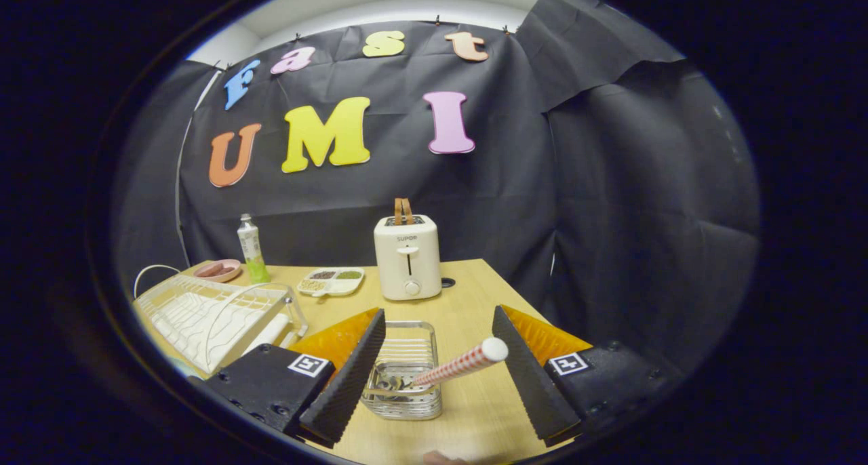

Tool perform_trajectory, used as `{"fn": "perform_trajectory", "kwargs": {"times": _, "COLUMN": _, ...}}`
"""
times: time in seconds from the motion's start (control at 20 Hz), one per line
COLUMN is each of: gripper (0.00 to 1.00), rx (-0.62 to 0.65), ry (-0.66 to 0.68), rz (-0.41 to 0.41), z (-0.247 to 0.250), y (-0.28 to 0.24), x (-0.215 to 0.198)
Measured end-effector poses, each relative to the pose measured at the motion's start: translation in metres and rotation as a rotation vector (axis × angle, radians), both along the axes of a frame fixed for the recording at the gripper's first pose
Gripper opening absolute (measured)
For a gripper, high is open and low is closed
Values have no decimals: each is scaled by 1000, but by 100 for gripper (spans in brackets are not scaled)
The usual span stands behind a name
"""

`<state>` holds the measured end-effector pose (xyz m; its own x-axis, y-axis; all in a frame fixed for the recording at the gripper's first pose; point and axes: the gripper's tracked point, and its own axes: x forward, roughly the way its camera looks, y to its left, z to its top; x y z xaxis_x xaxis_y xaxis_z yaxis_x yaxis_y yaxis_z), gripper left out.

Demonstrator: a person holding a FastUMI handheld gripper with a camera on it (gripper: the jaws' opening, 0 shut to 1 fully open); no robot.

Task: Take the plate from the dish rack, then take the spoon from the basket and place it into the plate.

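Wooden table [468,295] w/ toaster [407,258]; hand-held gripper [437,373] wide open, empty, over basket [401,377]

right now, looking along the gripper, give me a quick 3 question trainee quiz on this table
1. True or false: the gripper is shut on the spoon.
2. What stands beyond the basket? A toaster, B kettle, C pan.
3. The spoon's checked handle sticks out of the ____.

Key: 1 false, the fingers are spread wide with the handle between them, untouched. 2 A. 3 basket.
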<state>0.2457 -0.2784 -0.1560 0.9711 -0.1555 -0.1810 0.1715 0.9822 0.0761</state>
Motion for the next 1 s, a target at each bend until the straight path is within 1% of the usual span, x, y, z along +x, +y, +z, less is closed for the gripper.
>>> {"fn": "perform_trajectory", "kwargs": {"times": 0.05, "gripper": 100, "rx": 17, "ry": 8, "rz": 14, "z": -4, "y": 6, "x": 3}}
{"fn": "perform_trajectory", "kwargs": {"times": 0.15, "gripper": 100, "rx": 37, "ry": 6, "rz": 8, "z": -6, "y": 5, "x": 6}}
{"fn": "perform_trajectory", "kwargs": {"times": 0.2, "gripper": 89, "rx": 62, "ry": 1, "rz": 8, "z": -6, "y": 6, "x": 7}}
{"fn": "perform_trajectory", "kwargs": {"times": 0.25, "gripper": 75, "rx": 74, "ry": -10, "rz": 3, "z": -8, "y": 7, "x": 6}}
{"fn": "perform_trajectory", "kwargs": {"times": 0.3, "gripper": 61, "rx": 83, "ry": -35, "rz": -31, "z": -5, "y": 1, "x": 7}}
{"fn": "perform_trajectory", "kwargs": {"times": 0.35, "gripper": 47, "rx": 102, "ry": -44, "rz": -26, "z": -7, "y": 0, "x": 10}}
{"fn": "perform_trajectory", "kwargs": {"times": 0.4, "gripper": 33, "rx": 126, "ry": -38, "rz": 10, "z": -7, "y": 11, "x": 9}}
{"fn": "perform_trajectory", "kwargs": {"times": 0.5, "gripper": 28, "rx": 125, "ry": -33, "rz": 34, "z": -3, "y": 18, "x": 7}}
{"fn": "perform_trajectory", "kwargs": {"times": 0.6, "gripper": 24, "rx": 73, "ry": -37, "rz": 23, "z": 7, "y": 20, "x": 9}}
{"fn": "perform_trajectory", "kwargs": {"times": 0.65, "gripper": 23, "rx": 24, "ry": -45, "rz": -5, "z": 14, "y": 19, "x": 6}}
{"fn": "perform_trajectory", "kwargs": {"times": 0.7, "gripper": 21, "rx": -3, "ry": -59, "rz": -9, "z": 22, "y": 23, "x": 7}}
{"fn": "perform_trajectory", "kwargs": {"times": 0.75, "gripper": 21, "rx": -10, "ry": -64, "rz": -2, "z": 30, "y": 29, "x": 6}}
{"fn": "perform_trajectory", "kwargs": {"times": 0.9, "gripper": 21, "rx": -23, "ry": -87, "rz": -33, "z": 54, "y": 28, "x": -2}}
{"fn": "perform_trajectory", "kwargs": {"times": 1.0, "gripper": 21, "rx": -1, "ry": -114, "rz": -46, "z": 77, "y": 30, "x": -11}}
